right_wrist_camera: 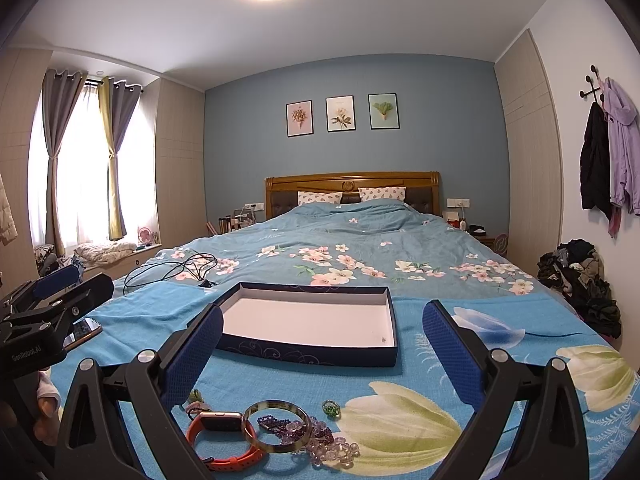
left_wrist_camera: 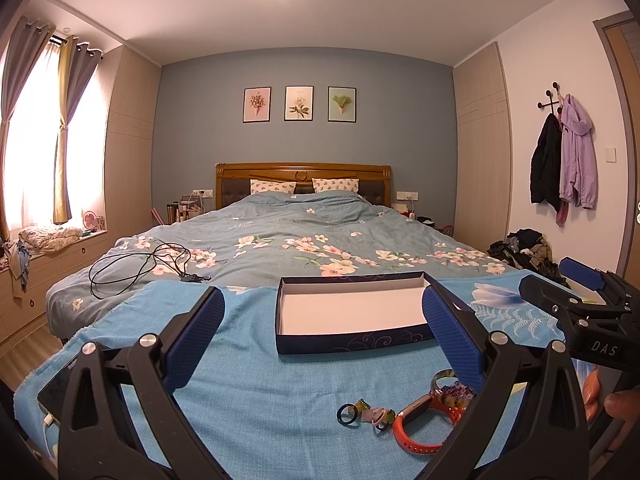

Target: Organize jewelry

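Note:
A dark blue box (left_wrist_camera: 352,312) with a white, bare inside lies open on a blue floral cloth (left_wrist_camera: 248,368) on the bed; it also shows in the right wrist view (right_wrist_camera: 312,320). Jewelry lies in front of it: an orange smartwatch (right_wrist_camera: 224,440) (left_wrist_camera: 420,424), a bangle (right_wrist_camera: 278,426), purple beads (right_wrist_camera: 320,440), a green ring (right_wrist_camera: 331,407), a dark ring (left_wrist_camera: 346,415) and small rings (left_wrist_camera: 378,416). My left gripper (left_wrist_camera: 324,340) is open and empty above the cloth. My right gripper (right_wrist_camera: 322,352) is open and empty above the jewelry.
A phone (right_wrist_camera: 82,332) lies at the cloth's left edge, also in the left wrist view (left_wrist_camera: 56,390). A black cable (left_wrist_camera: 136,266) lies on the duvet behind. A clothes pile (right_wrist_camera: 580,280) sits on the floor at right.

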`<state>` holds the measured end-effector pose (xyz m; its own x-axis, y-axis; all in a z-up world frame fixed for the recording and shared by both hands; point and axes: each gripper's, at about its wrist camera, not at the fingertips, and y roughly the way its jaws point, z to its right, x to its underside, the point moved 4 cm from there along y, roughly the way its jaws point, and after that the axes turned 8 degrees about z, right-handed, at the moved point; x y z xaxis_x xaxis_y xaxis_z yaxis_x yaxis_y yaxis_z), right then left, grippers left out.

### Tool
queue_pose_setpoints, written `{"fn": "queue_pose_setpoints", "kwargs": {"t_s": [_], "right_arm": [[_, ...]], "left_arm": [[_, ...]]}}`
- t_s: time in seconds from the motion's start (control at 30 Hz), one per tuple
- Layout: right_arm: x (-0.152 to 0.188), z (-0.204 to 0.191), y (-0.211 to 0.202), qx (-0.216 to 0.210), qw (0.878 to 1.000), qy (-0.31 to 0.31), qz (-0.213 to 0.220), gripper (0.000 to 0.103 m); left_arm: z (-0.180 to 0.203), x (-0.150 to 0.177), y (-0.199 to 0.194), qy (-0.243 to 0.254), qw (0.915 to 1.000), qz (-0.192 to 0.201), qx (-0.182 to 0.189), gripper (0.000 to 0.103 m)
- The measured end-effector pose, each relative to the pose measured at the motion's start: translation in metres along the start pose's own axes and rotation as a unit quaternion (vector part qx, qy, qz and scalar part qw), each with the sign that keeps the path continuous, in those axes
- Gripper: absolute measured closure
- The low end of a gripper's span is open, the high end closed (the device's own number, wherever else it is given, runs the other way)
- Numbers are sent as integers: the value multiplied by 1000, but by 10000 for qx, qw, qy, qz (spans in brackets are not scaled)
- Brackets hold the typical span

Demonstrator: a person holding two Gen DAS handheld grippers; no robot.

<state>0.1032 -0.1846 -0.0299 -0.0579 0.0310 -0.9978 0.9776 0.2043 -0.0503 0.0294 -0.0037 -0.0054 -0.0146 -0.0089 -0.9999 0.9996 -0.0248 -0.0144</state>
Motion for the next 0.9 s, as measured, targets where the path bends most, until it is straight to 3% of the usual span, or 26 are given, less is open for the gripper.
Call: {"fn": "queue_pose_setpoints", "kwargs": {"t_s": [0.9], "right_arm": [[1, 1, -1, -25, 10000, 23, -51, 6]], "left_arm": [[2, 4, -1, -7, 10000, -67, 26, 6]]}}
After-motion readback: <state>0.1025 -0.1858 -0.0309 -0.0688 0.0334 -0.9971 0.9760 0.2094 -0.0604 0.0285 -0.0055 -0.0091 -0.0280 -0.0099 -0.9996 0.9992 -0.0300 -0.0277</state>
